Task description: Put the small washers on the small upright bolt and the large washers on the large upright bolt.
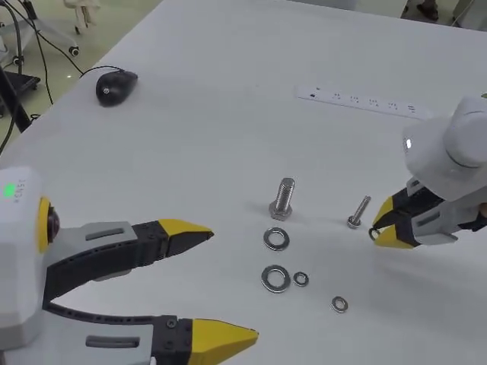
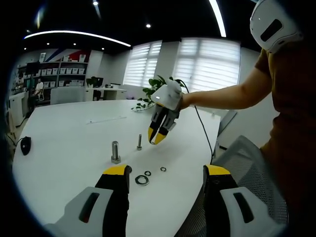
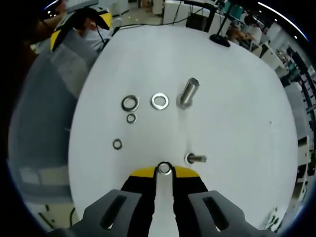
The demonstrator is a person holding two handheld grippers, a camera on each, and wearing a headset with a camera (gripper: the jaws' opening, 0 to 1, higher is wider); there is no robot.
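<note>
right tongs (image 1: 386,224), clamped on a small washer (image 3: 164,169), hang just beside the small upright bolt (image 1: 359,211), whose axis stands vertical on the counter (image 1: 228,114); left tongs (image 1: 228,283), jaws apart, lie well apart from that bolt, so the right is nearer.

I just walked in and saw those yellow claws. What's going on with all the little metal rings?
A person holds a claw in each hand, sorting washers onto bolts. The right claw pinches a small silver metal ring washer beside the small upright silver bolt, not yet on it. The left claw hangs open, holding nothing. Two large silver washers and two more small ones lie flat on the white table near the large upright silver bolt.
</note>
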